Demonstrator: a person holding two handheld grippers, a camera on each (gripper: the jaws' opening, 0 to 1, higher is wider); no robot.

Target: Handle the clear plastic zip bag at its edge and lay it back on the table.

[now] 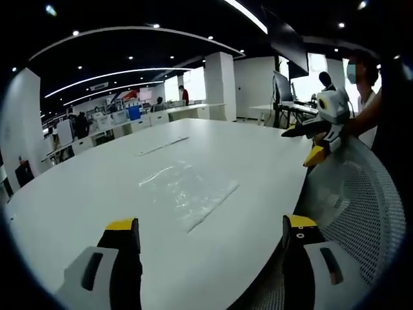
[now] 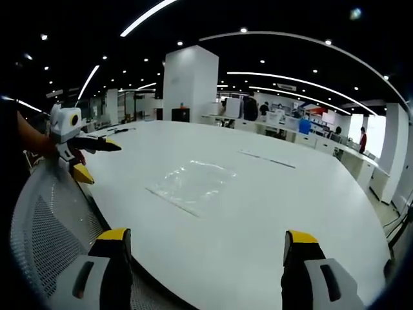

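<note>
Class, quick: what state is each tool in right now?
Left tool: open, holding nothing.
Right tool: open, holding nothing.
The zip bag lies flat on the table.

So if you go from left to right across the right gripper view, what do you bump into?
The other gripper held over a mesh chair back → the clear plastic bag lying flat on the white table → a thin strip farther along the table → a person in red far off.
</note>
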